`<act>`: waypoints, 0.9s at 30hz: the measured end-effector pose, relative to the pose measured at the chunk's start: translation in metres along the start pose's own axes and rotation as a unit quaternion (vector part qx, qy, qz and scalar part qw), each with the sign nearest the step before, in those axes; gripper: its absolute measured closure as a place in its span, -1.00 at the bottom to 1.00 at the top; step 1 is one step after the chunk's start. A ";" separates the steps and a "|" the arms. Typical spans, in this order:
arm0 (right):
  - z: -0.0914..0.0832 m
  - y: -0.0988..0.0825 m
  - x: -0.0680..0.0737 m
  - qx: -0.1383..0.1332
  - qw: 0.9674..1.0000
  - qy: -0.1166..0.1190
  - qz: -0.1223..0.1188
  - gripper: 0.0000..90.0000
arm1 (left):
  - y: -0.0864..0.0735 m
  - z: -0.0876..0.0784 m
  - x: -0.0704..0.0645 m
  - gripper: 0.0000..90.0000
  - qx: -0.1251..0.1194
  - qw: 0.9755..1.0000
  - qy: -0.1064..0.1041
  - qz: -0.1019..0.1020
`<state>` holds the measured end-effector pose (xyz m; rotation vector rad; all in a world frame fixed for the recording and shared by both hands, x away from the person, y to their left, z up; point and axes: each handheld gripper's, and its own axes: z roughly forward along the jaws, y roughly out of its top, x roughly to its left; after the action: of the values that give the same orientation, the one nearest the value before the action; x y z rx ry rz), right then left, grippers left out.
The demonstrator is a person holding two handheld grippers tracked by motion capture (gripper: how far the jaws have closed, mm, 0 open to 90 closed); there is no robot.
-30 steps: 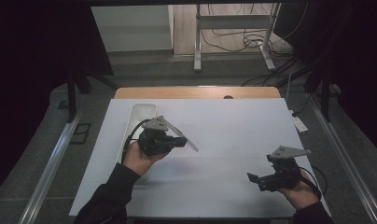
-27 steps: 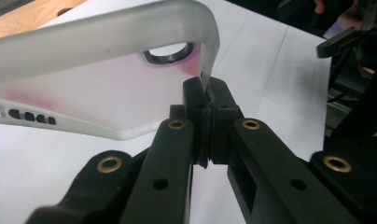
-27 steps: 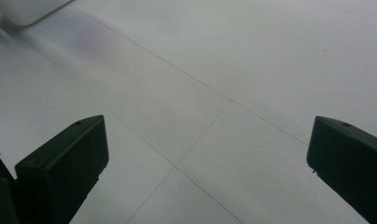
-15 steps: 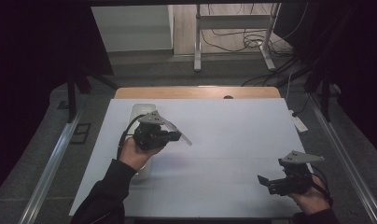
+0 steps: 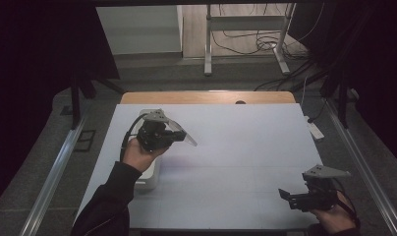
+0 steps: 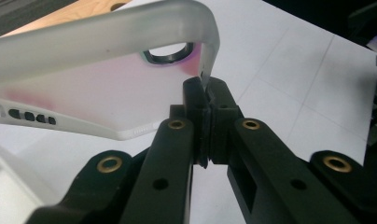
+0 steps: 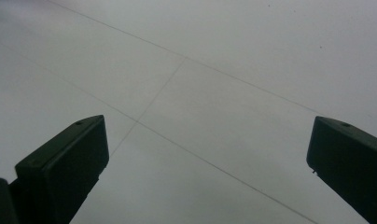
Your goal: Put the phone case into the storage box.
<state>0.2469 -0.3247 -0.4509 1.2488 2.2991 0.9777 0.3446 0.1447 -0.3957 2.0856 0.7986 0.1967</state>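
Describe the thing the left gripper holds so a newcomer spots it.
On the white table, find the left gripper raised at the left. Its jaws pinch the edge of a phone case: frosted, translucent, with a dark-ringed camera hole, unlike the opaque white box beneath.

a table [image 5: 245, 162] is covered by a pale white sheet marked with thin seam lines, and a strip of bare wood [image 5: 206, 97] is left showing along its far edge. a white tray [image 5: 148, 178] is set on it near the left side.

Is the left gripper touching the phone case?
Touching. In the left gripper view, the left gripper is shut on the edge of the phone case, which hangs above the table.
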 end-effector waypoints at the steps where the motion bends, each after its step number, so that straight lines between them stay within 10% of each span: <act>1: -0.001 -0.001 0.000 0.001 1.000 -0.002 0.003 -1.00 | 0.001 -0.001 0.001 0.96 0.001 1.000 0.002 -0.001; 27: -0.006 -0.005 -0.003 -0.003 1.000 -0.020 0.023 -1.00 | 0.013 -0.033 0.036 0.96 0.006 0.997 0.067 -0.033</act>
<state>0.2423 -0.3310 -0.4504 1.3119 2.2462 0.9650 0.3655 0.1832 -0.3708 2.0703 0.9497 0.2998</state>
